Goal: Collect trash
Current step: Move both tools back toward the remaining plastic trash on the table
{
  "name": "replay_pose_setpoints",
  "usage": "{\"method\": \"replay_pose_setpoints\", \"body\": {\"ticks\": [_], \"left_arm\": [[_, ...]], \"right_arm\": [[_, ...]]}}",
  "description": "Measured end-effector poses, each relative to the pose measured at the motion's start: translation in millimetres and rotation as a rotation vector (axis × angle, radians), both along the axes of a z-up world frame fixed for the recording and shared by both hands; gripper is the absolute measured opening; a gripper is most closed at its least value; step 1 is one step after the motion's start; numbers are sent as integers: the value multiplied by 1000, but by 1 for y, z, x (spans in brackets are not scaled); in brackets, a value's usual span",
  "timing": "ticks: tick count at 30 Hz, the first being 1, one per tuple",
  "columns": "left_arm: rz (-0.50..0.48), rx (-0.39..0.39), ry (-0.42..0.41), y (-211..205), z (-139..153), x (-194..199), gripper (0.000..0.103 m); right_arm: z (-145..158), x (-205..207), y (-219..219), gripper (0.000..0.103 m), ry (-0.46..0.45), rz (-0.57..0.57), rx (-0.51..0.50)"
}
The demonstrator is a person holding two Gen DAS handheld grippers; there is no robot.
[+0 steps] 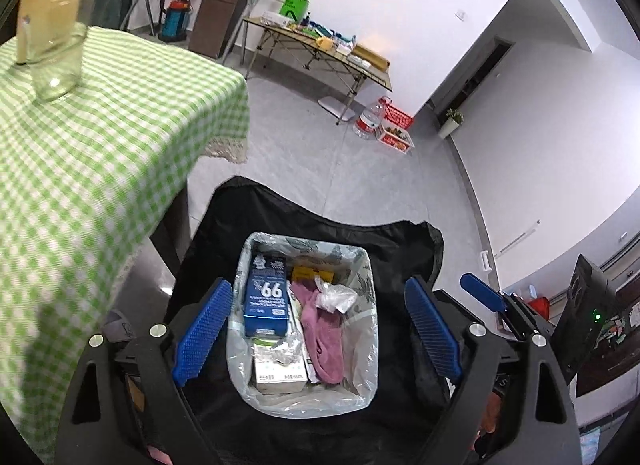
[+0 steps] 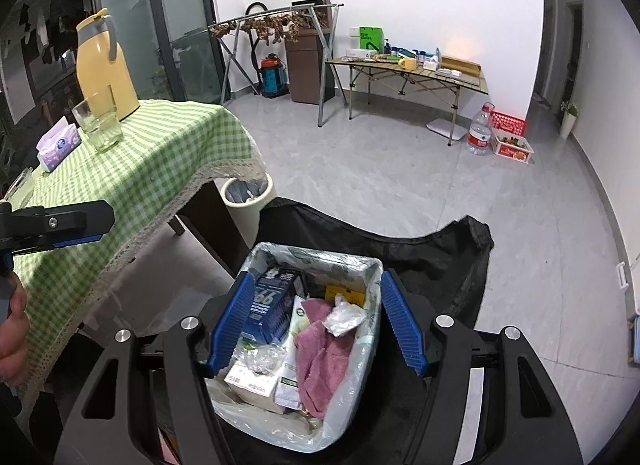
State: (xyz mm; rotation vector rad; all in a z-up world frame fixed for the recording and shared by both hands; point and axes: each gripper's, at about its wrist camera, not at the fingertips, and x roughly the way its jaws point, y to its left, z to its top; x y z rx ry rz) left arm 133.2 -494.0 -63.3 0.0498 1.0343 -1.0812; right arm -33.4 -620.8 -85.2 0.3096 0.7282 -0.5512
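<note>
A small bin (image 1: 370, 265) lined with a clear plastic bag stands inside a black fabric bag (image 1: 280, 209) on the floor. In it lie a blue box marked 99% (image 1: 266, 297), a pink cloth (image 1: 320, 329), crumpled plastic wrap (image 1: 338, 299), a white carton (image 1: 278, 375) and a yellow box (image 1: 312, 275). My left gripper (image 1: 318, 289) hangs open above the bin with nothing between its blue pads. My right gripper (image 2: 317, 277) also hovers open over the bin (image 2: 376, 265), holding nothing. One finger of the left gripper (image 2: 80, 221) shows at the left of the right wrist view.
A table with a green checked cloth (image 2: 160, 161) stands left of the bin and carries a yellow jug (image 2: 102, 65), a glass (image 2: 100, 121) and a tissue pack (image 2: 58, 145). A round white bin (image 2: 248, 193) sits under its corner. A folding table (image 2: 416, 73), a water bottle (image 2: 480, 129) and red baskets (image 2: 510, 133) stand by the far wall.
</note>
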Motion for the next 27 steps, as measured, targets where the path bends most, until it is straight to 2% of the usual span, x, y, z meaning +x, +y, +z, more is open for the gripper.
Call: {"method": "replay_pose_setpoints", "body": {"ticks": [13, 27], "left_arm": [[124, -68, -80, 68, 33, 27, 88], [384, -70, -217, 193, 71, 87, 91]], "right_arm": [[31, 42, 43, 63, -32, 99, -62], [65, 119, 117, 63, -90, 247, -118]]}}
